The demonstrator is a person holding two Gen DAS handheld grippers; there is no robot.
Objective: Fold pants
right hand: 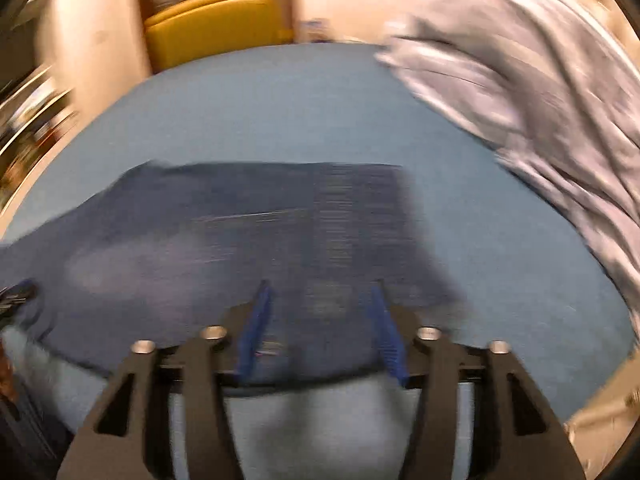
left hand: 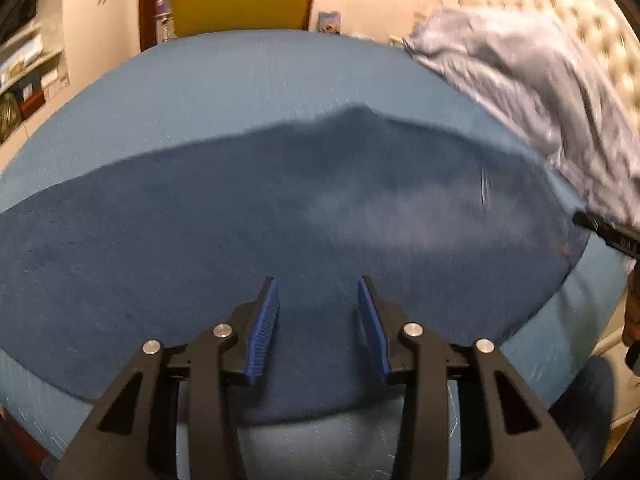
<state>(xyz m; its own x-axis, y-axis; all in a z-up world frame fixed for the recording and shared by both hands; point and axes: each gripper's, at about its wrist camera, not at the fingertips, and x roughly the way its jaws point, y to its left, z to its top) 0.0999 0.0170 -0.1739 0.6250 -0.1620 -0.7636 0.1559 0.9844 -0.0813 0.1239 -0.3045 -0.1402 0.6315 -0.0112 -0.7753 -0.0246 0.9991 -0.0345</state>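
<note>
Dark blue pants (left hand: 280, 216) lie spread flat across the light blue bed surface (left hand: 240, 80). They also show in the right wrist view (right hand: 240, 232), blurred by motion. My left gripper (left hand: 319, 286) is open, its blue pads above the near edge of the pants, holding nothing. My right gripper (right hand: 320, 292) is open above the near edge of the pants at their waist end, holding nothing. The right gripper's black tip (left hand: 608, 232) shows at the right edge of the left wrist view.
A crumpled grey-blue blanket (left hand: 520, 80) lies at the right of the bed, also in the right wrist view (right hand: 540, 92). A yellow chair back (left hand: 240, 4) stands beyond the far edge. A tufted cream headboard (left hand: 600, 28) is at the far right. Shelves (left hand: 24, 72) stand at the left.
</note>
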